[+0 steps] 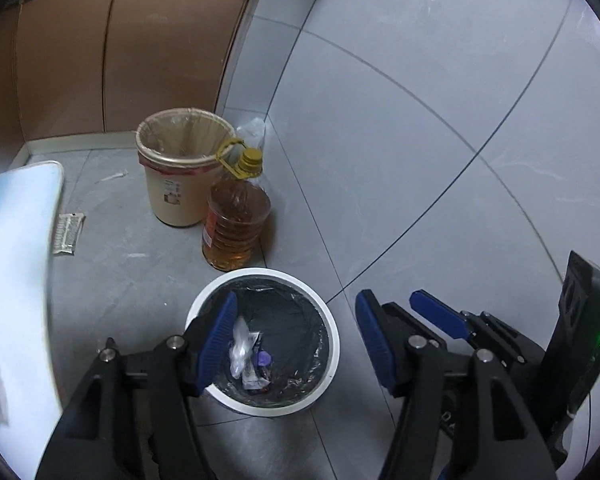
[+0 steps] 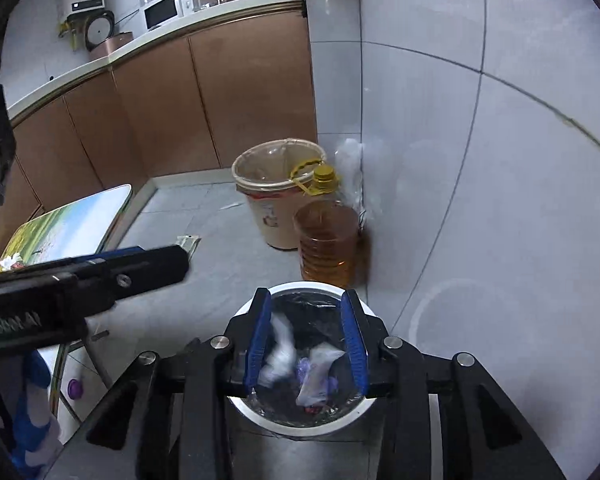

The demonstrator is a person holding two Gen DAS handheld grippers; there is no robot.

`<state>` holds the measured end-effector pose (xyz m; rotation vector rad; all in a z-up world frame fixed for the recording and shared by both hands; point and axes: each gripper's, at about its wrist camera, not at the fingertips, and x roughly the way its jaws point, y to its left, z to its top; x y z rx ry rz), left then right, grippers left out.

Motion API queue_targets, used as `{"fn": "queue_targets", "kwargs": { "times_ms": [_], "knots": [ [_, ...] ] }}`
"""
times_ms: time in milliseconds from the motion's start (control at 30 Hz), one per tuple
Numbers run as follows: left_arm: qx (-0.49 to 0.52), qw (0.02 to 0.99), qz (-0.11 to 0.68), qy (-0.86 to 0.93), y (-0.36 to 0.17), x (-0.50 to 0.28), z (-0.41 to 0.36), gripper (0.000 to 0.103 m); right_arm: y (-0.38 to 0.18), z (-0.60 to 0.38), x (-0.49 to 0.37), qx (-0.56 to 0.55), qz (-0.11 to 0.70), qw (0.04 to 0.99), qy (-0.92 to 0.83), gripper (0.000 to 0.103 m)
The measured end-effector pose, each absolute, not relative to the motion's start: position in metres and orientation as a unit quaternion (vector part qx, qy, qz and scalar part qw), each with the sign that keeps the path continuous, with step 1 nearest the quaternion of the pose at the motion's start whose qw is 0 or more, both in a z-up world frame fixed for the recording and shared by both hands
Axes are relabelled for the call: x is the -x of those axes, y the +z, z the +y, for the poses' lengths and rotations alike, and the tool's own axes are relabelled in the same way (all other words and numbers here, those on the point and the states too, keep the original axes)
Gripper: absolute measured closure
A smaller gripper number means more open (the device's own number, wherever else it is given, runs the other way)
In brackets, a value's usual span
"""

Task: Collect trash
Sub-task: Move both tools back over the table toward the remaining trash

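A round bin with a white rim [image 1: 332, 332] and a black liner stands on the floor by the tiled wall. Crumpled white wrappers [image 1: 242, 354] and a small purple piece [image 1: 265, 358] lie inside it. My left gripper [image 1: 296, 344] hangs over the bin, open, with nothing between its pads. My right gripper [image 2: 306, 340] is over the same bin [image 2: 364, 404], jaws apart. A blurred white scrap [image 2: 280, 348] is in the gap between them, touching neither pad that I can see. Another wrapper [image 2: 316, 368] lies below. One of its blue fingers [image 1: 440, 314] shows at the right of the left wrist view.
Behind the bin stand an amber oil bottle [image 1: 236, 224] with a yellow cap and a beige bucket [image 1: 184, 160] with a clear liner. A small table top [image 1: 16, 260] juts in at the left. A flat packet [image 1: 68, 234] lies on the floor. Brown cabinets [image 1: 120, 60] line the back.
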<state>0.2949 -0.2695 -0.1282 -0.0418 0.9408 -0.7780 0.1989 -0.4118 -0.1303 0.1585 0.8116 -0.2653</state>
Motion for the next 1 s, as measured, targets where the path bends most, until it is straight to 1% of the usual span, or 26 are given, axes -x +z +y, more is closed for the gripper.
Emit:
{"fn": "queue_targets", "kwargs": {
  "times_ms": [100,167,233,300,433,567,633,667,733,900,1000],
  "knots": [
    [0.026,0.834,0.423,-0.354,-0.114,-0.285,-0.246,0.043,-0.120,-0.406,-0.188,-0.086,0.379,0.913,-0.127,0.066],
    [0.029,0.847,0.405,-0.344,-0.101,-0.274,-0.226,0.043,-0.107,-0.398,-0.178,-0.091,0.361,0.920,-0.121,0.062],
    [0.027,0.858,0.391,-0.332,-0.090,-0.264,-0.210,0.043,-0.094,-0.388,-0.171,-0.090,0.345,0.927,-0.114,0.056],
    [0.023,0.872,0.371,-0.319,-0.075,-0.251,-0.194,0.043,-0.077,-0.375,-0.163,-0.085,0.326,0.935,-0.106,0.052],
    [0.027,0.894,0.327,-0.306,-0.045,-0.220,-0.160,0.043,-0.044,-0.348,-0.146,-0.069,0.296,0.949,-0.090,0.038],
    [0.025,0.908,0.299,-0.291,-0.020,-0.192,-0.130,0.043,-0.011,-0.325,-0.124,-0.058,0.257,0.961,-0.081,0.029],
    [0.023,0.913,0.294,-0.281,-0.012,-0.180,-0.114,0.043,0.007,-0.310,-0.111,-0.046,0.231,0.969,-0.079,0.021],
    [0.024,0.915,0.292,-0.278,-0.008,-0.174,-0.106,0.043,0.014,-0.305,-0.107,-0.043,0.220,0.971,-0.078,0.018],
    [0.024,0.922,0.282,-0.265,-0.002,-0.161,-0.092,0.043,0.033,-0.290,-0.093,-0.038,0.188,0.979,-0.074,0.008],
    [0.026,0.934,0.264,-0.242,0.011,-0.133,-0.053,0.043,0.065,-0.264,-0.066,-0.044,0.139,0.988,-0.052,0.000],
    [0.027,0.940,0.257,-0.224,0.015,-0.118,-0.030,0.043,0.074,-0.251,-0.057,-0.044,0.128,0.990,-0.034,0.000]
  ]
}}
